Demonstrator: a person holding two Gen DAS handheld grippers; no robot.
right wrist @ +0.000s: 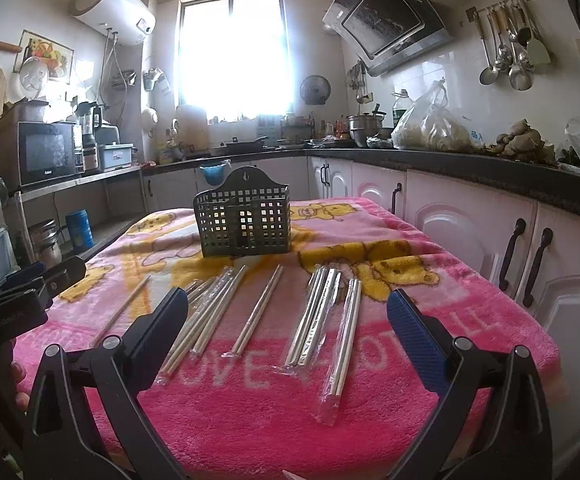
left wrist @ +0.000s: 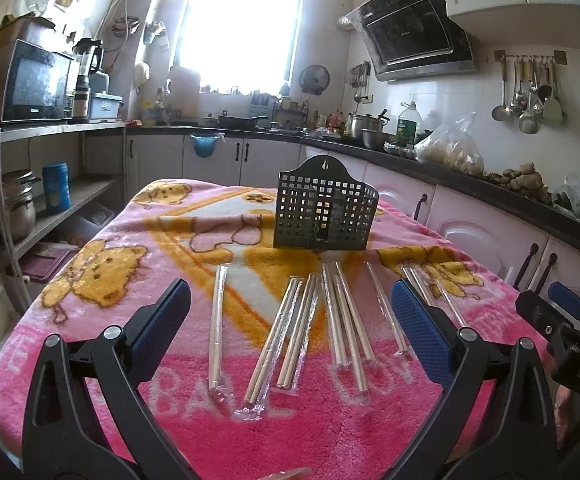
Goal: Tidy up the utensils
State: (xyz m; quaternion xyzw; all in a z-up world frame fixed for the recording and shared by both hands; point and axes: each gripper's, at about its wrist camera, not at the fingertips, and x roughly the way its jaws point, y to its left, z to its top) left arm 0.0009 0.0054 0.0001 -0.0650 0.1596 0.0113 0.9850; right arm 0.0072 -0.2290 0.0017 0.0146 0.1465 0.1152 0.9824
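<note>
Both your grippers are wide open and hold nothing. Your left gripper (left wrist: 290, 328) hangs above the near part of the table, fingers spread either side of the middle chopstick packs. Your right gripper (right wrist: 288, 326) hangs the same way a bit further right, also clear of the cloth.

The wrapped chopsticks (left wrist: 341, 316) lie flat on the pink blanket (left wrist: 321, 436) in a loose fan, each pair in a clear sleeve, ends pointing roughly toward the basket. One pair (left wrist: 217, 328) sits apart on the left; the rest bunch in the middle and right, some touching or overlapping. From the right view, two packs (right wrist: 317, 316) lie side by side with a third (right wrist: 343, 344) just beside them, nearest the camera.

The black mesh basket (left wrist: 323, 210) stands upright at the far middle of the table, just beyond the chopstick tips. I can't see anything inside it through the mesh.

Counter (right wrist: 489, 168) and cabinets run along the right, window (right wrist: 234, 52) behind.
</note>
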